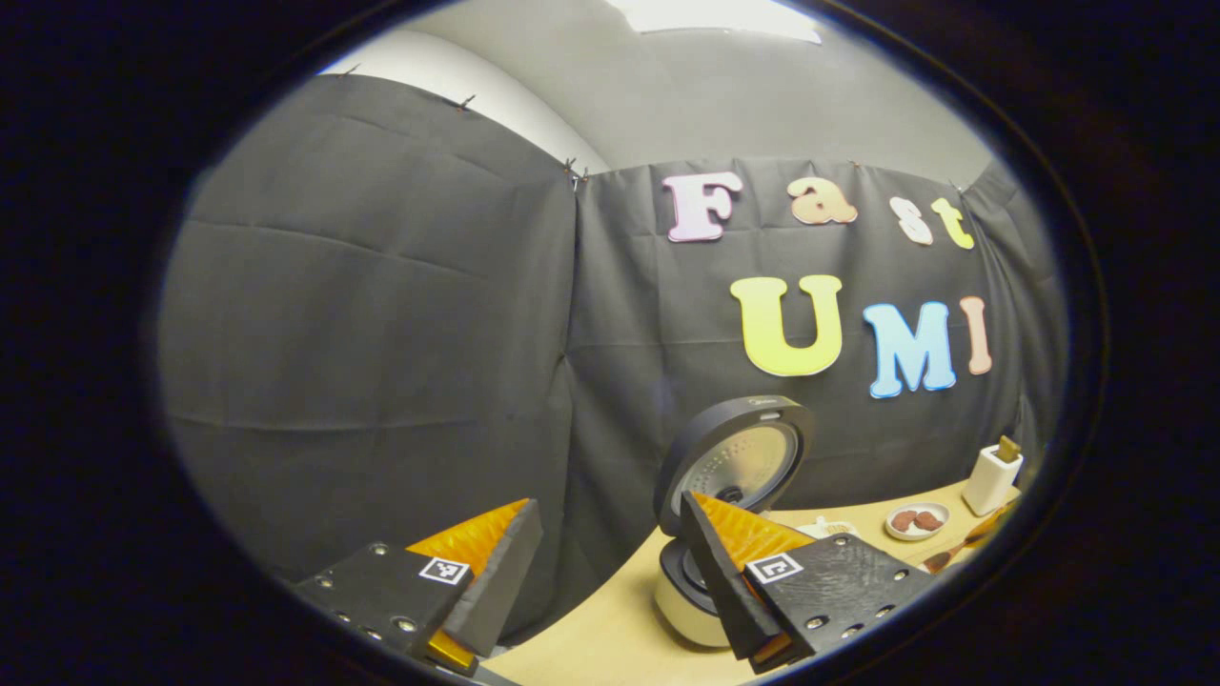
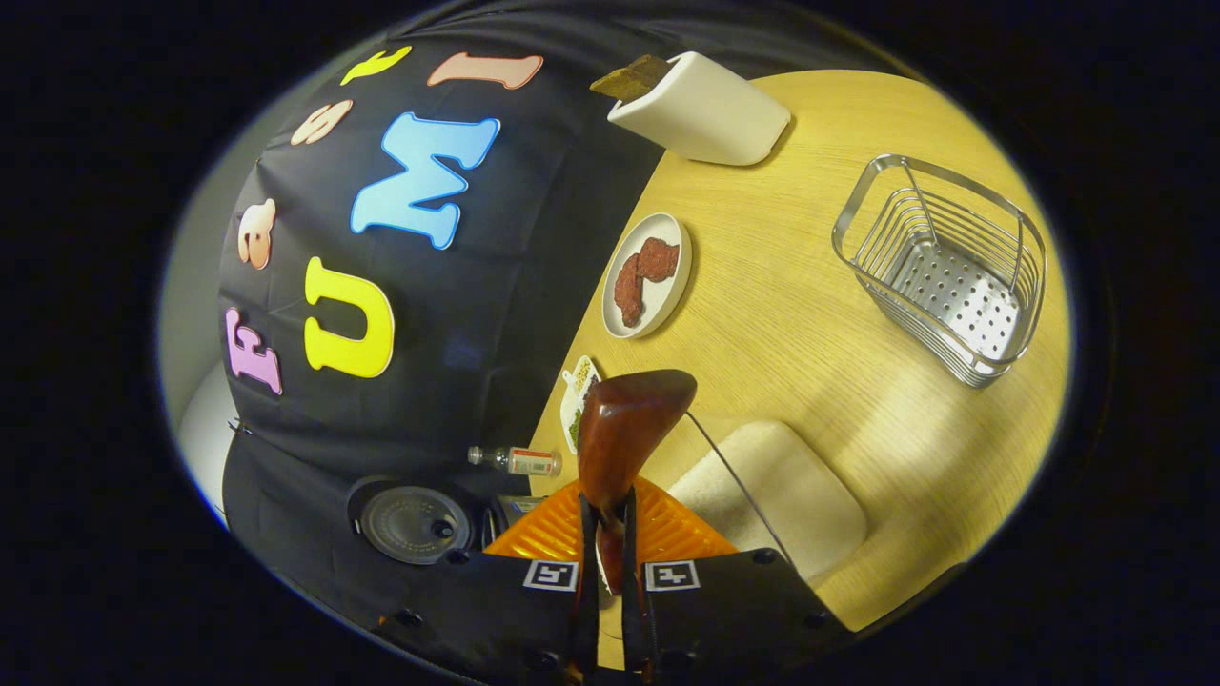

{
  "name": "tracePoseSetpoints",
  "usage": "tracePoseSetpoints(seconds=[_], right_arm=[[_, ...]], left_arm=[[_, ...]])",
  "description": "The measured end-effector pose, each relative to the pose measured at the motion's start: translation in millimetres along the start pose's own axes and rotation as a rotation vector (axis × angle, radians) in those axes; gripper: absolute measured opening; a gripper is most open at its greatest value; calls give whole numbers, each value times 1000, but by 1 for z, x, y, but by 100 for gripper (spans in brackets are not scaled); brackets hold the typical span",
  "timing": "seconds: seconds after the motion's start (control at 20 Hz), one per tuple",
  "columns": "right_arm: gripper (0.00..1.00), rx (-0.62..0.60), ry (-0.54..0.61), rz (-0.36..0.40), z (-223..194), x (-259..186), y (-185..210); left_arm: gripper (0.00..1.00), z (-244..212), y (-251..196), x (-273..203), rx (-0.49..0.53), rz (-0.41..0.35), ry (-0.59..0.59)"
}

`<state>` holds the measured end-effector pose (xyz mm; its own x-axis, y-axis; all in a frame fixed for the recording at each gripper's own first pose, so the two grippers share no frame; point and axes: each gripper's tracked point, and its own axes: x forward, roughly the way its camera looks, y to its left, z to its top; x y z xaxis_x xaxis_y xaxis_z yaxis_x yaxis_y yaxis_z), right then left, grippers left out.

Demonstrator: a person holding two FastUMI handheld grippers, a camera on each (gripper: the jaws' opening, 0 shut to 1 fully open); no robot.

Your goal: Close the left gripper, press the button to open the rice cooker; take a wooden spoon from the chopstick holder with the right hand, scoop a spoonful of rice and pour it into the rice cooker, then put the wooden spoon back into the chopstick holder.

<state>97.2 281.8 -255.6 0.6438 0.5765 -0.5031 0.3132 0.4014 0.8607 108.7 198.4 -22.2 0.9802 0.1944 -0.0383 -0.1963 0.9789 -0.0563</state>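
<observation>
Rice cooker (image 1: pixel 710 514) lid raised; left gripper (image 1: pixel 610 572) jaws apart, empty. Right gripper (image 2: pixel 610 534) clamping wooden spoon (image 2: pixel 624 429) beyond cooker; scooping, pouring, return pending.

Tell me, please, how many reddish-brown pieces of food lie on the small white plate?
2, side by side on the small white plate: one piece nearer the white chopstick holder, one beside it.

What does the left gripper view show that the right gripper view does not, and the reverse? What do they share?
Left gripper view: the open left tongs and the white base of the cooker.
Right gripper view: the right tongs shut on the spoon, a basket, a bottle, a white pad.
Both: the cooker's raised lid, the plate, the holder, the table.
</observation>
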Motion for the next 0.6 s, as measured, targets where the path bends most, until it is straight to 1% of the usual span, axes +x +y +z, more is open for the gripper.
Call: tracePoseSetpoints(seconds=[0.2,0.3,0.4,0.6], right_arm=[[12,70,9,67,2,-2,28],[10,76,9,91,2,-4,43],[11,68,15,110,0,-3,58],[11,87,48,167,-12,10,92]], left_arm=[[88,0,3,-2,-7,4,0],[88,1,8,-3,-10,8,-1],[88,2,11,-3,-14,12,-1],[88,1,26,-7,-9,30,2]])
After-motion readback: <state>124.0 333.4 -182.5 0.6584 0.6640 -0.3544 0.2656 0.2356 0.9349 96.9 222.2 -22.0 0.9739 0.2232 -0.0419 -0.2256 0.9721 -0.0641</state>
